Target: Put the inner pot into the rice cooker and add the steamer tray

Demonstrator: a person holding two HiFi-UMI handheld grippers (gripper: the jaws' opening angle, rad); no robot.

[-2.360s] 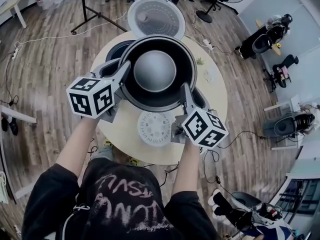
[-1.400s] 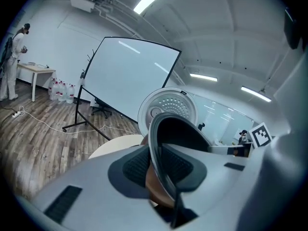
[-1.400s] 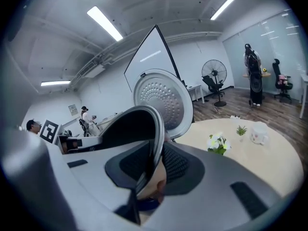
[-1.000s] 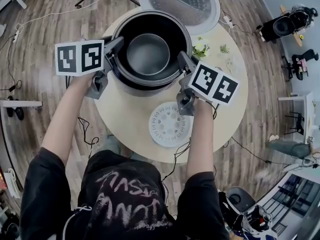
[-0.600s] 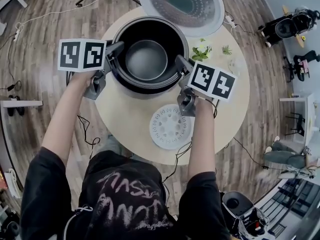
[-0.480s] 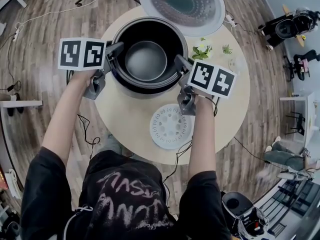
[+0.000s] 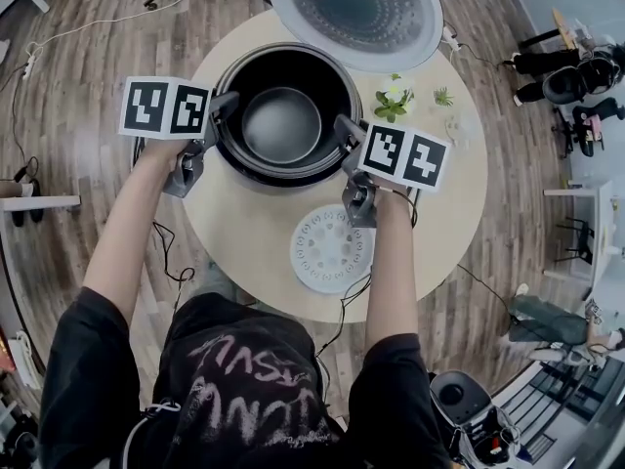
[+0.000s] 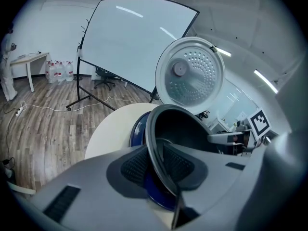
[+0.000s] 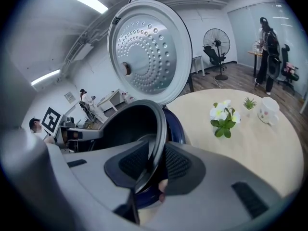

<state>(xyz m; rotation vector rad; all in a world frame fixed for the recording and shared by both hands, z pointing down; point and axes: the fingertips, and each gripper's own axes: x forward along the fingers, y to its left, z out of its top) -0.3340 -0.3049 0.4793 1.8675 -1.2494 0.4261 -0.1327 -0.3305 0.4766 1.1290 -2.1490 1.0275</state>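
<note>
The dark inner pot (image 7: 281, 125) sits low inside the dark blue rice cooker (image 7: 285, 180), whose lid (image 7: 354, 8) stands open behind. My left gripper (image 7: 223, 106) is shut on the pot's left rim and my right gripper (image 7: 344, 130) on its right rim. In the left gripper view the thin rim (image 8: 156, 129) runs between the pads of the left gripper (image 8: 156, 165). The right gripper view shows the same rim (image 9: 161, 124) between the pads of the right gripper (image 9: 154, 162). The white perforated steamer tray (image 7: 330, 252) lies flat on the table near me.
The round beige table (image 7: 239, 228) also carries a small white flower (image 7: 393, 101), a little green plant (image 7: 442, 96) and a cup (image 9: 267, 110) to the right of the cooker. A whiteboard stand (image 8: 130, 37) and a floor fan (image 9: 216, 44) stand beyond the table.
Both grippers have come down with the inner pot, which hung high over the table at first and now rests low within the cooker body. The tray has stayed in place.
</note>
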